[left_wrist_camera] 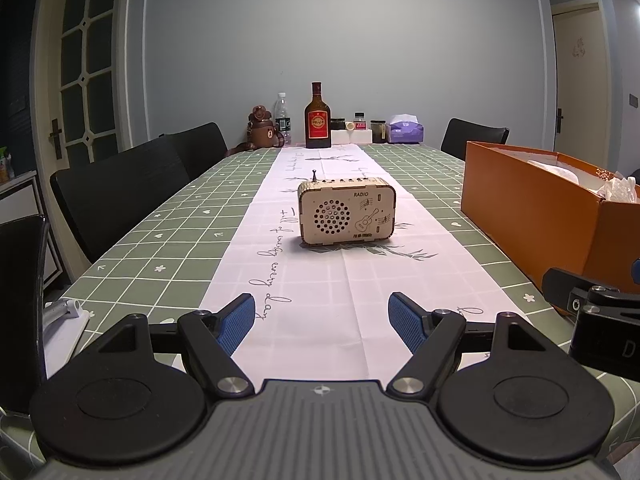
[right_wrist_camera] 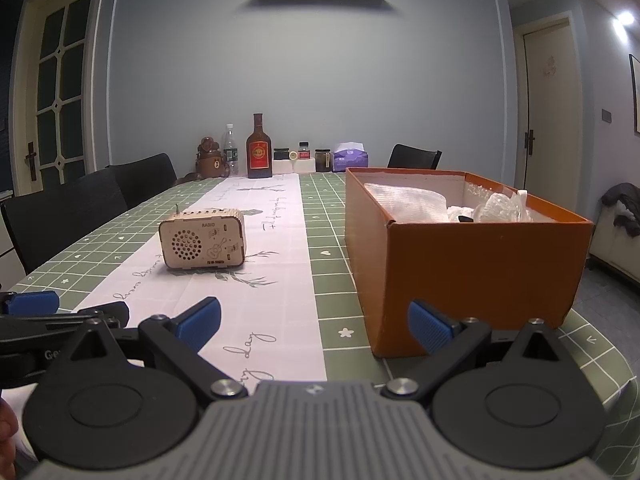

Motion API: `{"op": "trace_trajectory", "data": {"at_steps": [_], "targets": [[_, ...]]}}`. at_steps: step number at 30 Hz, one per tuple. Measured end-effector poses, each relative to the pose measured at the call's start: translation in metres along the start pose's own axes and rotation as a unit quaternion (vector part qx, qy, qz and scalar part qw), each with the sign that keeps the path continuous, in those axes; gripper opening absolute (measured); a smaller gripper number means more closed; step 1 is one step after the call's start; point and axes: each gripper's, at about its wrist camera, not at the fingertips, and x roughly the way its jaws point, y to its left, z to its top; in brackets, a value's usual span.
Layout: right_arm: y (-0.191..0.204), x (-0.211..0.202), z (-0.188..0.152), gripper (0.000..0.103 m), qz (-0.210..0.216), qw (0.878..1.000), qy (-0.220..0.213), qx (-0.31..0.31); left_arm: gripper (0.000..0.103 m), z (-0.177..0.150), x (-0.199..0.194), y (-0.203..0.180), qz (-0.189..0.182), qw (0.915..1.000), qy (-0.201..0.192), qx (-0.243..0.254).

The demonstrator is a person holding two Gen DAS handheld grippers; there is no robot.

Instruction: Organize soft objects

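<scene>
Both left gripper (left_wrist_camera: 322,318) and right gripper (right_wrist_camera: 314,326) hang released and empty at frame bottom; approach the orange box (right_wrist_camera: 472,264), frame right, from above, pinching its white soft wrap (right_wrist_camera: 408,200) gently.

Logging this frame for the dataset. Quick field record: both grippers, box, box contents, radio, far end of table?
left gripper: open, empty, above the white runner
right gripper: open, empty, near the box corner
orange box: open top, on the green checked tablecloth
box contents: white soft items, details unclear
wooden radio: upright on runner, left of box
far end: brown bottle, tissue pack
</scene>
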Motion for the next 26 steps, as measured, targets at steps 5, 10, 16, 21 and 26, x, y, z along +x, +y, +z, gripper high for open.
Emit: {"op": "trace_trajectory", "data": {"at_steps": [5, 10, 16, 21, 26], "targets": [[-0.0002, 0.0023, 0.0016, 0.098, 0.002, 1.0, 0.004, 0.0, 0.089, 0.0015, 0.0013, -0.0003, 0.003, 1.0, 0.003, 0.0], [0.0021, 0.0051, 0.0029, 0.098, 0.008, 1.0, 0.008, -0.003, 0.089, 0.0035, 0.0024, 0.0008, 0.006, 1.0, 0.007, -0.002], [0.0055, 0.0065, 0.0046, 0.098, 0.011, 1.0, 0.007, -0.005, 0.089, 0.0044, 0.0023, 0.0038, 0.013, 0.9999, 0.008, -0.005], [0.0065, 0.008, 0.0051, 0.098, 0.013, 1.0, 0.011, -0.005, 0.089, 0.0044, 0.0027, 0.0052, 0.014, 0.9998, 0.01, -0.005], [0.0081, 0.0105, 0.0059, 0.098, 0.016, 1.0, 0.015, -0.005, 0.089, 0.0061, 0.0031, 0.0063, 0.016, 0.9998, 0.014, -0.008]]}}
